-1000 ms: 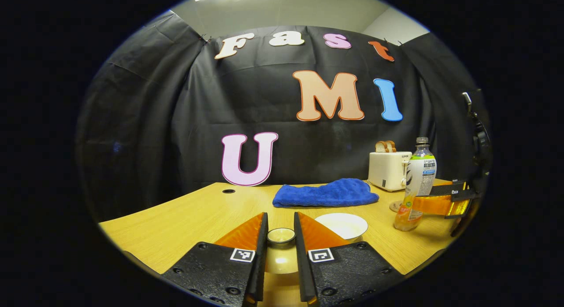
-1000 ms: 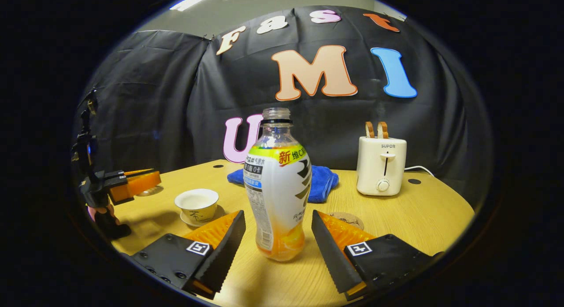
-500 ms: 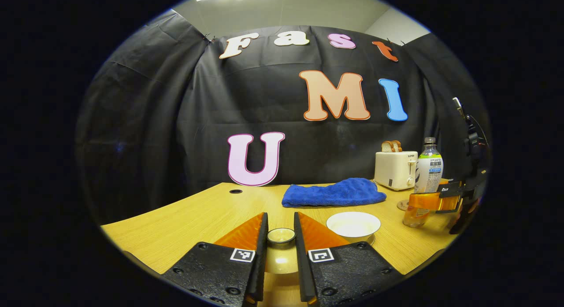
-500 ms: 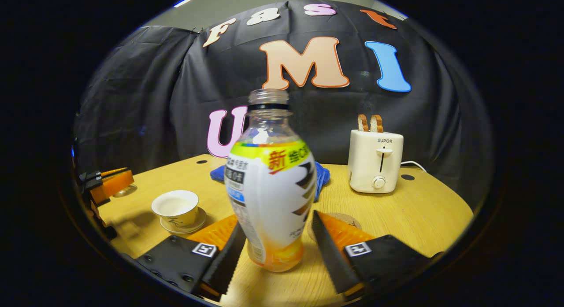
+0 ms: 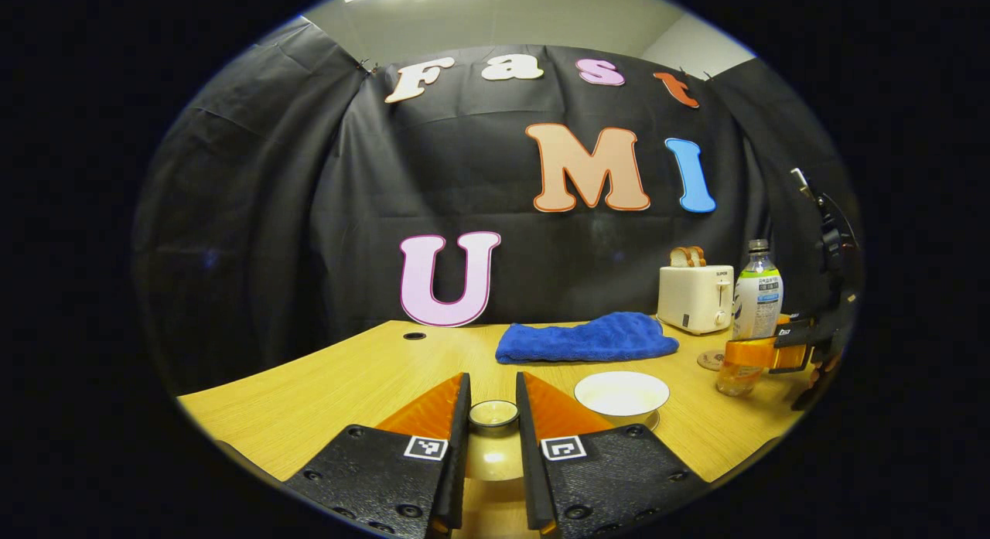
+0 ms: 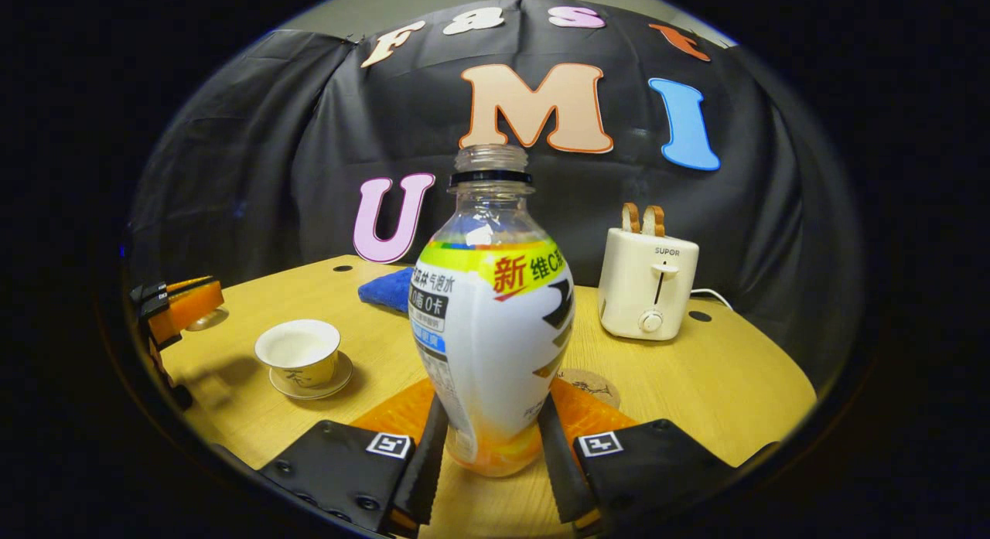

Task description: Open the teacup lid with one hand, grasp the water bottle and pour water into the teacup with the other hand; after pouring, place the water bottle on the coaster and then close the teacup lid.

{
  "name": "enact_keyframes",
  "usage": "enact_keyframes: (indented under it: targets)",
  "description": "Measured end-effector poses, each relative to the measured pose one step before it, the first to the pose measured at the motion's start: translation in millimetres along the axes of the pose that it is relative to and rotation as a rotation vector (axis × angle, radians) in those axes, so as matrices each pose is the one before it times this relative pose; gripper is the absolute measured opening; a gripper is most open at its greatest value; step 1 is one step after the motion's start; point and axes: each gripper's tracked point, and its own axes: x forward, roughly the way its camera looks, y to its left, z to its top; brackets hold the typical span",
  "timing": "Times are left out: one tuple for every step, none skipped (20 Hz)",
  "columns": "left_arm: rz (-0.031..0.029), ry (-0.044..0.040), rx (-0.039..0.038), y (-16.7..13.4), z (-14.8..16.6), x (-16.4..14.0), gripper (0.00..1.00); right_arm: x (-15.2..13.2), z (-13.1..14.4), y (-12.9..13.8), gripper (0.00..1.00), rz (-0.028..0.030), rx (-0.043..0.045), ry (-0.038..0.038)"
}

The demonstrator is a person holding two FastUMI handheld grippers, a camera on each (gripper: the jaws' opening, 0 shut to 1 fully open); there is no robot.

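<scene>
Wooden table (image 6: 719,384), lidless teacup (image 6: 298,352).
Right gripper (image 6: 487,438) pinched the upright water bottle (image 6: 495,322); left gripper (image 5: 493,415) clamped the teacup lid (image 5: 493,413).

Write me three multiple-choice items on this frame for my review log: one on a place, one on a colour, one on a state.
1. Where does the blue cloth lie?
A. in front of the toaster's left side, behind the teacup
B. under the bottle
C. on the toaster

2. What colour is the toaster?
A. red
B. cream white
C. black

3. How is the teacup now?
A. lidded
B. tipped over
C. open, upright on its saucer

Key: 1 A, the left gripper view shows the cloth on the table between cup and wall. 2 B, its body is pale cream. 3 C, its rim is bare, while the left gripper has its jaws closed on the teacup lid and the right gripper clamps the water bottle.
</scene>
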Motion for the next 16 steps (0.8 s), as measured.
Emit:
enact_keyframes:
  targets:
    - [-0.00042,-0.00011,0.00022,0.75,-1.81,-0.03,0.29,-4.17,6.95,-2.81,0.63,-0.01543,-0.01821,-0.00873]
    - [-0.00019,-0.00029,-0.00014,-0.57,0.89,-0.69,0.29,-3.88,8.24,-3.47,0.63,-0.01436,-0.02546,-0.01315]
    - [-0.00009,-0.00051,-0.00069,-1.36,2.38,-0.5,0.29,-4.82,10.03,-5.33,0.63,-0.01767,-0.03553,-0.01877]
    - [-0.00002,0.00108,-0.0002,-0.02,0.57,0.06,0.29,-4.07,7.8,-8.93,0.63,-0.02542,-0.04367,-0.01712]
    - [0.00055,0.00033,-0.0005,0.14,-1.23,1.28,0.29,-4.0,9.49,-9.98,0.63,-0.02582,-0.04614,-0.01709]
    - [0.00053,-0.00011,0.00013,-0.23,0.11,0.47,0.29,-2.09,6.39,-8.31,0.63,-0.02604,-0.04776,-0.01007]
    - [0.0013,0.00035,0.00028,1.14,-0.51,-0.48,0.29,-0.77,5.91,-9.21,0.63,-0.02383,-0.04997,-0.00081]
    - [0.00097,-0.00018,-0.00019,0.5,0.4,0.04,0.29,-0.28,5.64,-8.01,0.63,-0.01688,-0.0466,-0.00128]
    - [0.00081,0.00028,0.00007,-0.62,-0.06,-0.66,0.29,0.64,6.17,-5.94,0.63,-0.01324,-0.04591,-0.00209]
    - [0.00042,0.00034,0.00012,0.19,0.26,0.07,0.29,-0.29,5.43,-4.78,0.63,-0.01367,-0.04383,-0.00333]
    - [0.00026,0.00067,-0.00119,0.45,0.15,-0.08,0.29,0.39,5.76,-4.34,0.63,-0.01175,-0.04014,-0.00475]
    - [-0.00006,0.00149,-0.001,0.19,-0.37,-0.3,0.29,2.58,5.57,-2.7,0.63,-0.01008,-0.0388,-0.00476]
    - [0.00068,0.00146,-0.00213,-0.22,-0.98,0.21,0.29,2.06,2.28,0.5,0.63,-0.00572,-0.03142,-0.00336]
    - [0.00429,-0.00026,0.00058,0.33,0.09,-0.15,0.29,2.94,-0.87,1.58,0.63,-0.00895,-0.05236,0.00468]
    - [0.00592,0.00136,0.00015,2.02,-0.25,-0.39,0.29,3.65,-2.08,3.94,0.63,0.00078,-0.05995,0.00703]
    - [0.00193,0.00027,-0.0011,-0.32,-0.07,0.2,0.29,2.24,-3.43,6.69,0.63,0.0042,-0.05477,0.00885]
